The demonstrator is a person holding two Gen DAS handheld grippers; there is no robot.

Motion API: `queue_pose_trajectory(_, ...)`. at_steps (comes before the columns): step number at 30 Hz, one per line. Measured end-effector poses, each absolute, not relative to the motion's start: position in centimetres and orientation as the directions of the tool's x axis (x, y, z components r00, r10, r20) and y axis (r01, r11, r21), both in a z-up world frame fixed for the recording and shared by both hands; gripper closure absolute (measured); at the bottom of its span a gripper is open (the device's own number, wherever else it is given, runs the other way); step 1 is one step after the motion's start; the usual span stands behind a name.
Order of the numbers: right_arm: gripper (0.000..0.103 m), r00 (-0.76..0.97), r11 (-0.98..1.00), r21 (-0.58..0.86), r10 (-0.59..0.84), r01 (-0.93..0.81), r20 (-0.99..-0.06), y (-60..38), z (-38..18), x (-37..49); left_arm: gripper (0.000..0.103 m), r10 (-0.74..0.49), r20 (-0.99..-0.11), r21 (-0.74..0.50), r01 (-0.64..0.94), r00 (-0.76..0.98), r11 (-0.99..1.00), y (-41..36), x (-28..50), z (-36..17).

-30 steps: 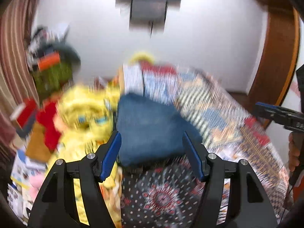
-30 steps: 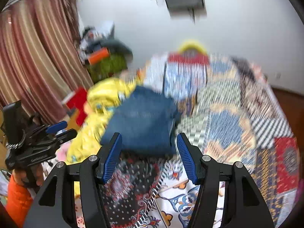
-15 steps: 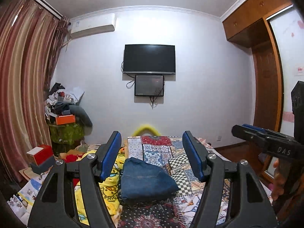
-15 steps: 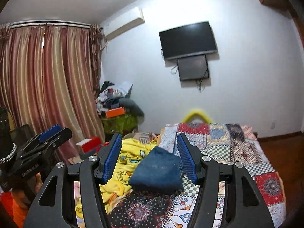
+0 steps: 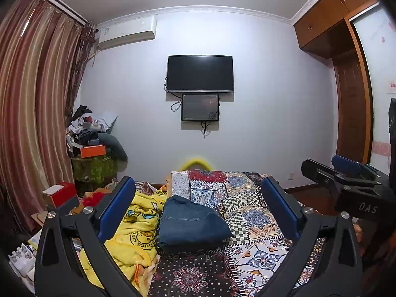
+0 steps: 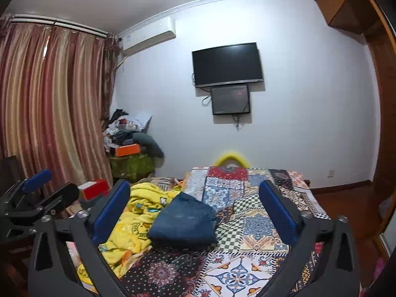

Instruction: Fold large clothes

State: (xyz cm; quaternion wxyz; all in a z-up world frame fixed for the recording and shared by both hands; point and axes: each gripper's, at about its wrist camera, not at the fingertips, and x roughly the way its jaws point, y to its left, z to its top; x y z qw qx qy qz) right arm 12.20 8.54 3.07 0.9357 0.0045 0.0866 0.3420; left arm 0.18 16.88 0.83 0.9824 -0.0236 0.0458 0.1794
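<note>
A folded blue denim garment [image 5: 190, 225] lies on the patchwork bedspread [image 5: 252, 212], also in the right wrist view [image 6: 184, 221]. My left gripper [image 5: 198, 208] is open and empty, held well back from the garment and level with the room. My right gripper [image 6: 195, 210] is open and empty too, likewise back from the bed. The right gripper shows at the right edge of the left wrist view [image 5: 346, 173]; the left one at the left edge of the right wrist view [image 6: 34, 193].
A crumpled yellow cartoon blanket [image 5: 138, 227] lies left of the denim. Red and white boxes [image 5: 59, 194] and a cluttered green stand [image 5: 94, 163] are at the left by the curtains. A TV [image 5: 200, 73] hangs on the far wall; a wooden wardrobe [image 5: 351, 113] stands right.
Both grippers have lifted and tilted up away from the denim garment, from close above it to a level view of the room. The garment stays folded on the bed.
</note>
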Motion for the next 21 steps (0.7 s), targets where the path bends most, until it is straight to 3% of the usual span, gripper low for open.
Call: queue_pose_trajectory(21,0.0,0.756,0.772,0.04,0.631,-0.634,-0.175,8.3,2.4,11.6,0.001,0.345,-0.131,-0.077,-0.356,0.93,0.931,17.9,0.5,0.2)
